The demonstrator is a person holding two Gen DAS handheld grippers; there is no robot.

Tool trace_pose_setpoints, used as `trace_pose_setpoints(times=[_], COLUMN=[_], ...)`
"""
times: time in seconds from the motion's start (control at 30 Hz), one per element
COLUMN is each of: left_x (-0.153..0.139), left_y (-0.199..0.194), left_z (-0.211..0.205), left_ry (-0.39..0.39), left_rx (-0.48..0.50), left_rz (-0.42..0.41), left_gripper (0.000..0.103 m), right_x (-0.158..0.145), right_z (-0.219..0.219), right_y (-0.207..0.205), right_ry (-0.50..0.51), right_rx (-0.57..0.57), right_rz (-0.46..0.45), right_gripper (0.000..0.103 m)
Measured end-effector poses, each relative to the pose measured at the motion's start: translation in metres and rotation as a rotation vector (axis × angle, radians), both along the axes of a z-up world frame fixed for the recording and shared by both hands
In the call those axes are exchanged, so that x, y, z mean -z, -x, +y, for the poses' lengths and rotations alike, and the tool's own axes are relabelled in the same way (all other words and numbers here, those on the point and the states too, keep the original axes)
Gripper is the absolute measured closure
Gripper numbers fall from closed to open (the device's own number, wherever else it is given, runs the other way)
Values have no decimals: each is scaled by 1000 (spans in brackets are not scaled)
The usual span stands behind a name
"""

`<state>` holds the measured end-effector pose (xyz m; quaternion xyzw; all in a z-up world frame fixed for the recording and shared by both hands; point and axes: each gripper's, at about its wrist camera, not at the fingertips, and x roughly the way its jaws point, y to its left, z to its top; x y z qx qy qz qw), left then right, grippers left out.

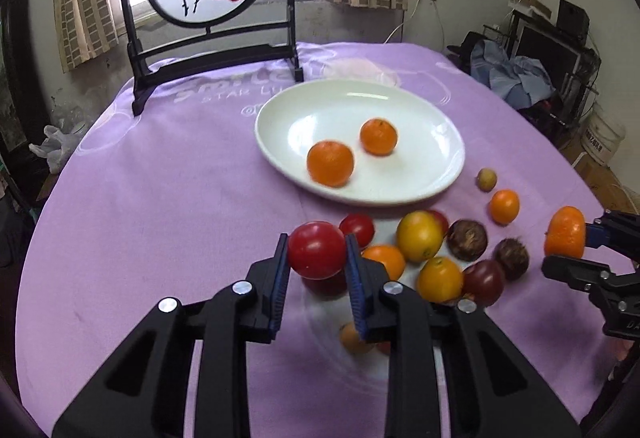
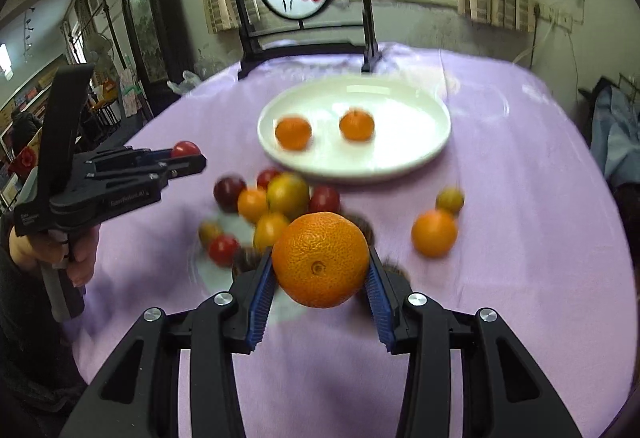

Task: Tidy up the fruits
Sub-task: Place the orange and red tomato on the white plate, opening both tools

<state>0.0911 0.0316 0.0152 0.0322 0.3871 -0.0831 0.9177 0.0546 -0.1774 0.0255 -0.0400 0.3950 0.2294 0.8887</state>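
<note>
**Both grippers loaded, plate is next**

So the left gripper is clamped on a red tomato, bottom centre of its own view, lifted clear of the fruit pile on the purple cloth. The right gripper is squeezing a mandarin, low centre in the right wrist view. The white plate sits just above the middle of the frame with two mandarins in it.

My take: carry both high enough to clear the rim, aim for bare spots apart from the two mandarins in there, go low before opening, since round fruit rolls. One at a time might avoid the grippers bumping.
</note>
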Motion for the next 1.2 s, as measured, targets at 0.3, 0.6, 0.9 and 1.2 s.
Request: trace_pose_setpoints(times=[0.3, 0.6, 0.9, 1.2], left_x=[-10, 25, 23, 10], left_y=[-80, -146, -143, -94], left_z=[-25, -17, -17, -9], left_ry=[56, 6, 34, 62], left_rx=[-65, -173, -172, -119], left_rz=[14, 100, 63, 84], left_gripper=[77, 72, 32, 24], right_x=[-9, 42, 31, 16], right_z=[37, 37, 28, 9], right_y=[-78, -133, -126, -102], right_ry=[64, 59, 7, -39], right_rx=[8, 67, 63, 89], right_rz=[-52, 93, 59, -3], right_gripper=[59, 58, 37, 7])
